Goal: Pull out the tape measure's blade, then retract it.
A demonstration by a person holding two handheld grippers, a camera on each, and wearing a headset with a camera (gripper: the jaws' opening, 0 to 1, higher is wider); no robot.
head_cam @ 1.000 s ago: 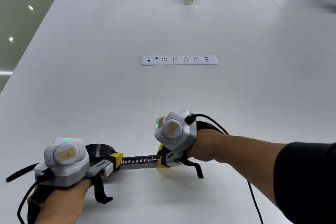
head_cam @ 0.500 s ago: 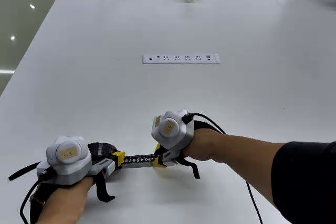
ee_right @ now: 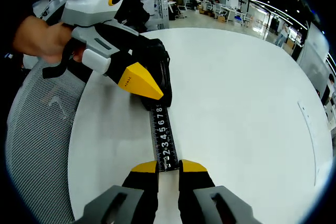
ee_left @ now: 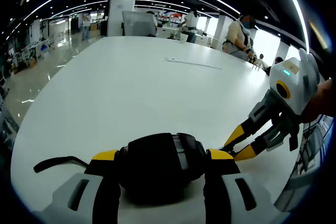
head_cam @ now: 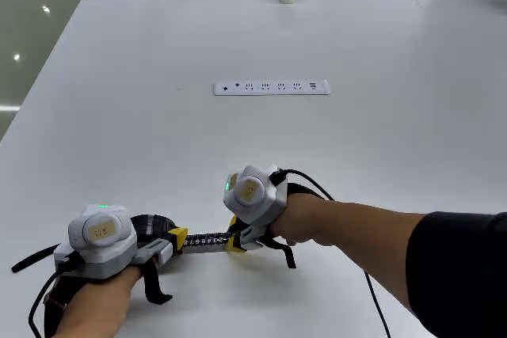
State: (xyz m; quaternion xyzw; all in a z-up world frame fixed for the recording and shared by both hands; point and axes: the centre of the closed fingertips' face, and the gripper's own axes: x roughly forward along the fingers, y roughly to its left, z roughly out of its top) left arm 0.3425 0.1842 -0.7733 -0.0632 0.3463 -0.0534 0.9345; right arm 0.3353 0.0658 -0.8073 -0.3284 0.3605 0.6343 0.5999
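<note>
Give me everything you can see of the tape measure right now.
The tape measure has a rounded black case, plastic by the look. It sits on the white table, clamped between the yellow tips of the left claw. A short length of blade, dark with white numerals, runs straight out of the case, low over the table, to the right claw, which pinches its end.

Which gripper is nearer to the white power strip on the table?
Right. The right gripper, pinching the blade, sits almost straight below the power strip in the head view; the left gripper, clamped on the tape case, lies further left.
</note>
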